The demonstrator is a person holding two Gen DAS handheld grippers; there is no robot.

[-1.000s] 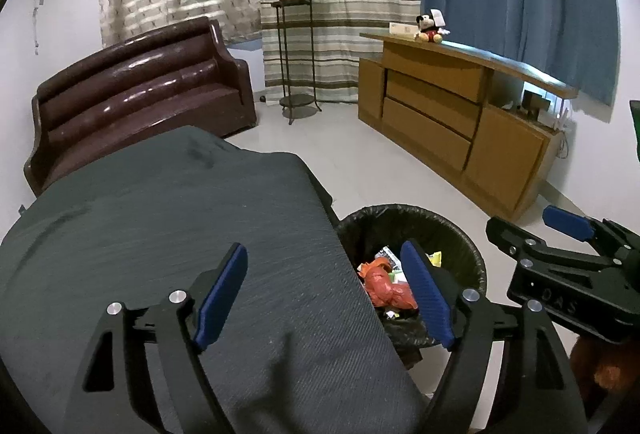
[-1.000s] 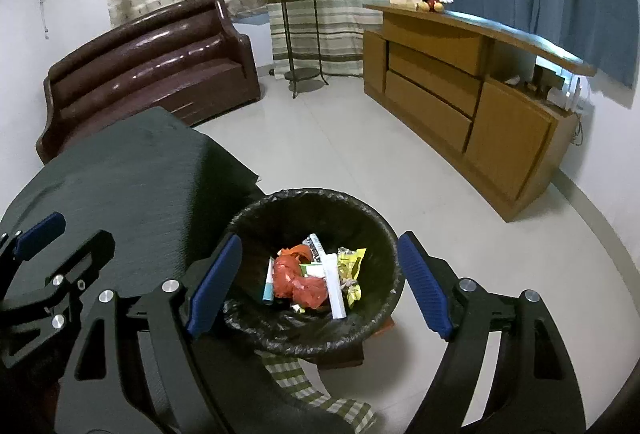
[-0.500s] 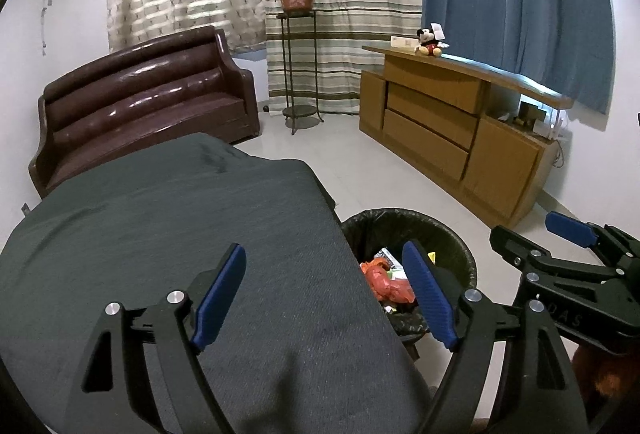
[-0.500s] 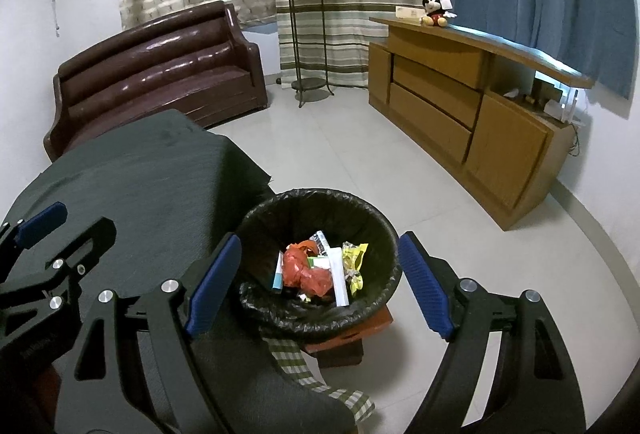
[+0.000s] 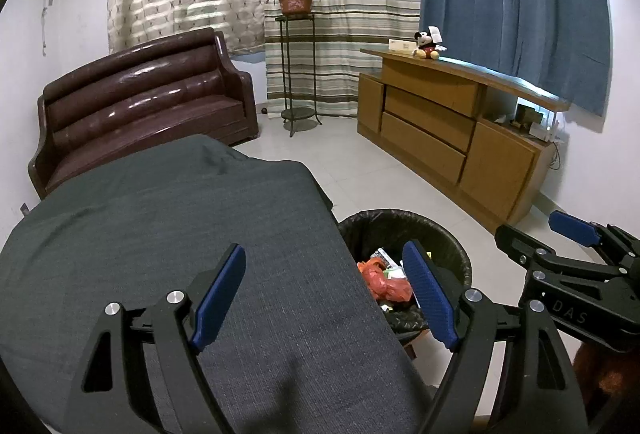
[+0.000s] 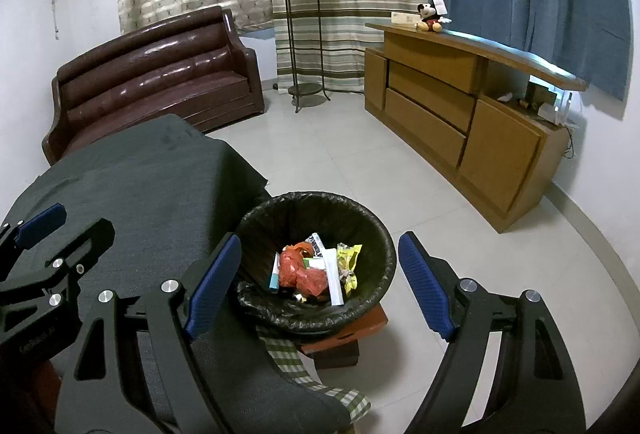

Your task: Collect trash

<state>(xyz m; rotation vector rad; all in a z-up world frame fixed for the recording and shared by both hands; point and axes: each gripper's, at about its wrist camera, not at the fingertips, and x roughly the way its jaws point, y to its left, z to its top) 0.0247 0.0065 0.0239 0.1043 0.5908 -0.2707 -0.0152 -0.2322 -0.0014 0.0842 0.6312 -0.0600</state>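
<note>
Two tools show in each view, both with jaws spread wide and nothing between the blue pads. The left tool (image 5: 324, 290) hangs over the grey-clothed surface (image 5: 160, 234), its right pad overlapping the near side of the black-lined bin (image 5: 440, 230). The right tool (image 6: 316, 282) frames the bin (image 6: 376, 234) between its pads, above and just short of the rim.

From the left wrist the surface hides part of the bin, so only a slice of the trash (image 5: 386, 280) shows: a red wrapper and some paper just left of the right pad. The right wrist looks straight into the bin and shows far more of the trash (image 6: 316, 270): the red wrapper, a yellow packet, a white strip and a pale blue-edged box, all lying at the bottom.

Only the right wrist view shows what is under the bin: a reddish-brown stool (image 6: 352, 334) and a green checked cloth (image 6: 304, 366) trailing below the surface's edge.

Each view catches the other tool at its margin: the right tool (image 5: 560, 246) at the left tool's right, the left tool (image 6: 52, 234) at the right tool's left, over the surface.

Ahead of both tools stand a brown sofa (image 6: 160, 74), a plant stand (image 6: 304, 46) and a wooden sideboard (image 6: 460, 106) with a soft toy (image 6: 430, 18) on top.
</note>
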